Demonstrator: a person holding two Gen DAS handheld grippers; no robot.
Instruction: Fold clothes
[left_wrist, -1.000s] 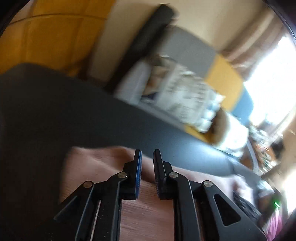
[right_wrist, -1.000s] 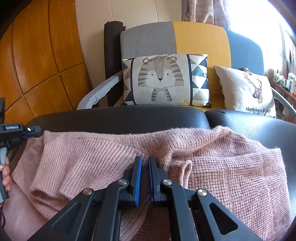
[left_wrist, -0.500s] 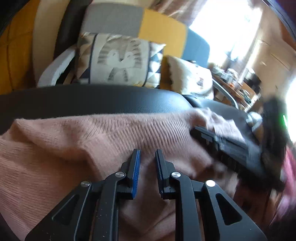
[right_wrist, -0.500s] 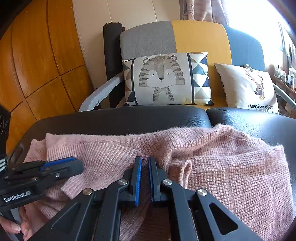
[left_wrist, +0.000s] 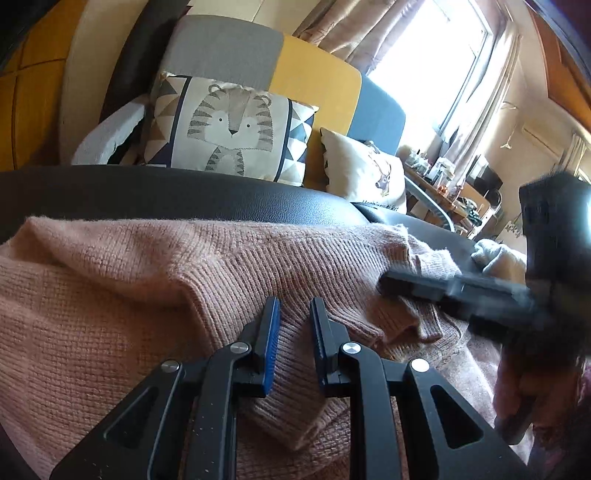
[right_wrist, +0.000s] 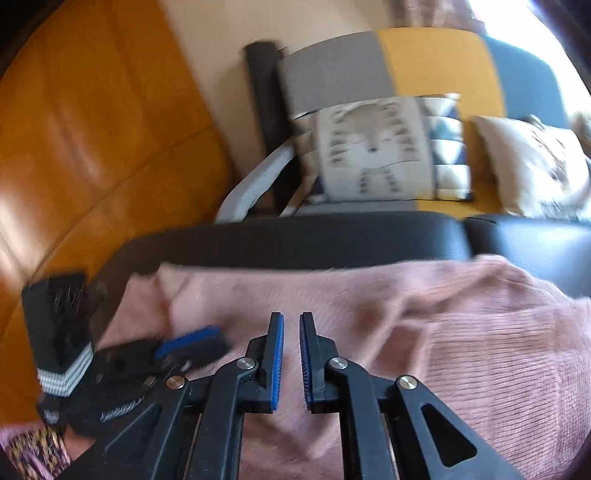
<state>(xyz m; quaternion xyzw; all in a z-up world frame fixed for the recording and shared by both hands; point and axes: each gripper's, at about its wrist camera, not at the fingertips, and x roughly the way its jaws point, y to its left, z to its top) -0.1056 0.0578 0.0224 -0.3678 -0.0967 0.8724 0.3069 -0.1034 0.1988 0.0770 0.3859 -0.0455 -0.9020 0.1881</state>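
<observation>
Since a second ago the left gripper (left_wrist: 293, 314) has swung from the bare left end of the black leather seat (left_wrist: 184, 192) to the middle of the pink knit sweater (left_wrist: 110, 295), which lies spread across that seat with its long axis running along the seat's length. Its jaws stand a little apart with a fold of the knit rising between them; whether the pads truly press on that fold cannot be told (the ridge may only lie in the gap). Further right along the sweater, the right gripper (right_wrist: 291, 328) has lifted off the bunched fold it pinched a moment before, and its jaws are opening with nothing between them, only flat knit beneath. In the left wrist view its dark body (left_wrist: 461, 291) sits blurred over the crumpled sleeve edge at the sweater's right side. Judging by this, the left gripper is nearer the central ridge, which runs away from its fingers toward the seat's back edge.
</observation>
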